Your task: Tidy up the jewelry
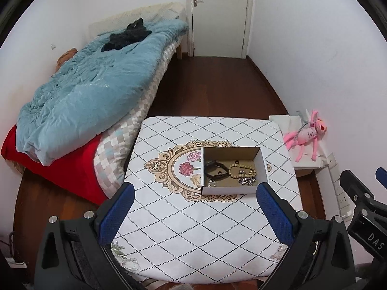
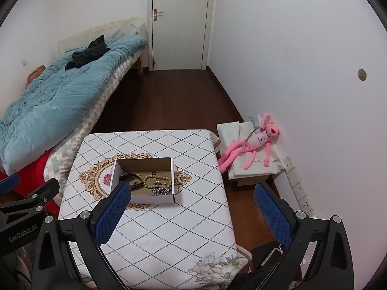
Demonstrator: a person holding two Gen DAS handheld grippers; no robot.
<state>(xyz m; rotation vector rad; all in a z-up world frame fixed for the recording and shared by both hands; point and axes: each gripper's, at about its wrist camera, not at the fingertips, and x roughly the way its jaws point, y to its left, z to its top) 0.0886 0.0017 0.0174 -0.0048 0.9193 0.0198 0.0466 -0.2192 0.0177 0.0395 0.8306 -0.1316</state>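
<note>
A small cardboard box (image 1: 231,169) sits near the middle of the table (image 1: 193,229), on a white cloth with a black diamond grid and a flowered oval at its centre. Inside the box lie a black band (image 1: 216,169) on the left side, a ring of pale beads (image 1: 242,169) to its right, and a heap of small silver pieces (image 1: 246,181) near the front wall, just beside the beads.

The left gripper (image 1: 194,213) hangs above the near part of the table, its jaws spread wide and empty, well short of the box. The right gripper (image 2: 191,213) is held to the right of it, jaws likewise wide apart with nothing between them; its left finger (image 2: 113,213) overlaps the box's front left corner in the right wrist view.

A bed (image 1: 79,96) with a blue quilt stands to the left of the table. A pink soft toy (image 2: 256,142) lies on a white-covered box against the right wall.
</note>
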